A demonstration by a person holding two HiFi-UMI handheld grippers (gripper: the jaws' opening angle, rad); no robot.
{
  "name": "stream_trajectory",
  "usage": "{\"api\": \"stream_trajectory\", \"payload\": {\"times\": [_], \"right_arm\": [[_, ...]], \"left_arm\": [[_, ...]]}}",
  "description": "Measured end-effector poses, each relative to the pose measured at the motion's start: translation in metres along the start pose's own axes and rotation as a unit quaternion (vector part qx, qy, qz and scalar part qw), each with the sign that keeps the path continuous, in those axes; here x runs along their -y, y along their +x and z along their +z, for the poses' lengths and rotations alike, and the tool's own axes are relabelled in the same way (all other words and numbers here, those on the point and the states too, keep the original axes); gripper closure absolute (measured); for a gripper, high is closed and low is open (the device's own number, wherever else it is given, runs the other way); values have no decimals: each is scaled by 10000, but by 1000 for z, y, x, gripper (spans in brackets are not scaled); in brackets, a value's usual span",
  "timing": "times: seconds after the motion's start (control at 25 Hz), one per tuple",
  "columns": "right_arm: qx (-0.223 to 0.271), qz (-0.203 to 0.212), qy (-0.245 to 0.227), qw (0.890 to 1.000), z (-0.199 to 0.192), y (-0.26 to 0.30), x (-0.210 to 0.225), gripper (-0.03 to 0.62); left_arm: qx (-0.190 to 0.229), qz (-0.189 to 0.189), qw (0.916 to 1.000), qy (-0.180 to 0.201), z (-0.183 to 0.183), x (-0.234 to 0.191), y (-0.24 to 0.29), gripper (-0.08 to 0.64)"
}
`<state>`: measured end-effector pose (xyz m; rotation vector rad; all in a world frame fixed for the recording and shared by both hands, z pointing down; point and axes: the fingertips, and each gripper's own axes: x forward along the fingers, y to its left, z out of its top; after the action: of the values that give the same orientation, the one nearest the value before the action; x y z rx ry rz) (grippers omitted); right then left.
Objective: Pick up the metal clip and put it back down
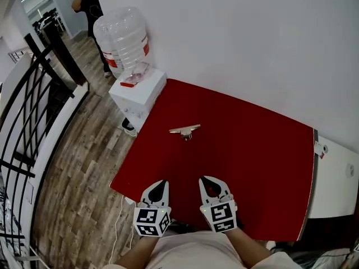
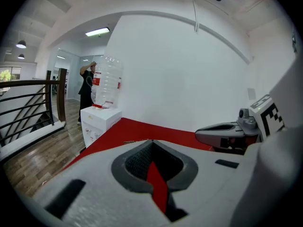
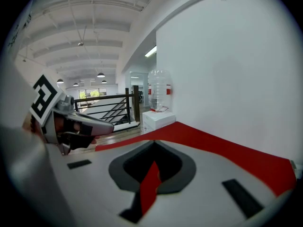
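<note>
1. Clip [image 1: 185, 130] is lying flat on the red table [image 1: 252, 156], left of the middle: a thin, pale metal bar with a small lump under its centre
2. Counting gives one clip, one table, two grippers, and one clear jug [image 1: 126, 38] sitting on one white dispenser [image 1: 140, 91] beside the table's far left corner
3. Left gripper [image 1: 163, 182] and right gripper [image 1: 203, 179] are hovering side by side over the table's near edge, well short of the clip, pointing forward and tilting slightly down; both are keeping their jaws pressed together, gripping nothing
</note>
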<state>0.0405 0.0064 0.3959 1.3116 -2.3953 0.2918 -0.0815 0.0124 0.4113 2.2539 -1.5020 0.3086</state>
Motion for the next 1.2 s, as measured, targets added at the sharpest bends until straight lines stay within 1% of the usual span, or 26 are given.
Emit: {"api": "stream_trajectory", "payload": {"times": [0.32, 0.6, 0.84, 1.0, 1.2], "right_arm": [[-65, -133, 122, 9998, -1, 38, 22, 586], [-131, -249, 298, 9992, -10, 88, 37, 586], [-241, -277, 378, 9986, -28, 137, 49, 586], [-351, -319, 487, 9977, -42, 169, 57, 586], [-433, -350, 661, 9963, -58, 205, 63, 586]], "left_arm": [[-51, -8, 10000, -22, 6, -25, 41, 554], [-165, -91, 9998, 0, -1, -46, 89, 554], [-259, -145, 9995, 98, -14, -62, 128, 554], [-314, -163, 9994, 31, -24, -74, 155, 554], [-367, -90, 9992, -139, -36, -91, 177, 554]]}}
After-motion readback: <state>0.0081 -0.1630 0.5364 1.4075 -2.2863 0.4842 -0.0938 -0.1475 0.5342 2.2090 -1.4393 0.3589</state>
